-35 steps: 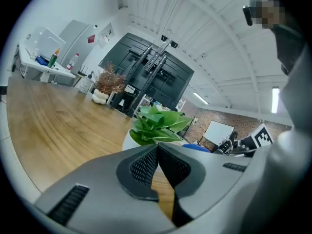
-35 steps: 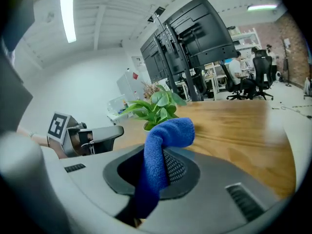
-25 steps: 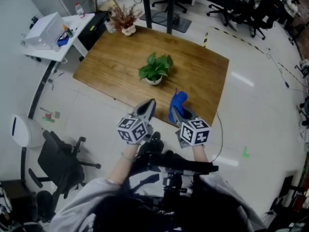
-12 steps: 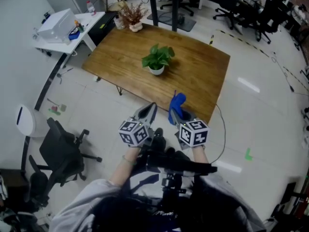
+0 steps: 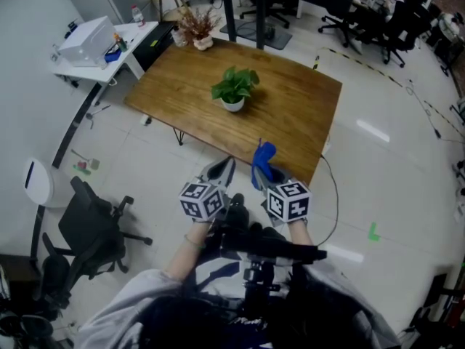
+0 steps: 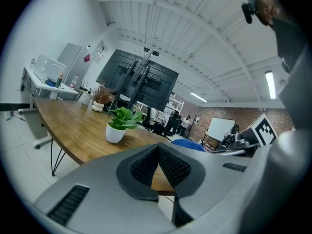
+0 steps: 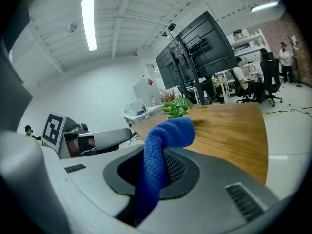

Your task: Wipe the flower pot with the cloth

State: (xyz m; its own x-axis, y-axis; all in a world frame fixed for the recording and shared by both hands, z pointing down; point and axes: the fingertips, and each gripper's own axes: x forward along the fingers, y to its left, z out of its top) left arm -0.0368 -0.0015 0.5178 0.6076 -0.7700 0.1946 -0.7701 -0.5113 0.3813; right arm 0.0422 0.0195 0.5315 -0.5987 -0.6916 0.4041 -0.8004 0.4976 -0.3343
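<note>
Left gripper [image 5: 224, 166] beside right gripper [image 5: 260, 174] with cloth [image 5: 265, 154]

Wooden tabletop [image 5: 290, 111] on hairpin legs. Dried-flower vase [image 5: 197, 31] at far left corner. White side desk [image 5: 125, 43] beyond, white box [image 5: 86, 38] atop. Black office chair [image 5: 91, 227] on floor, left.

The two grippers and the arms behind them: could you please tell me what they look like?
Both the left gripper and the right gripper have smooth light grey shells, with dark mesh-textured pads inside the jaws. Each carries a cube with black-and-white square markers: the left cube and the right cube. The person wears a light grey sleeve.
</note>
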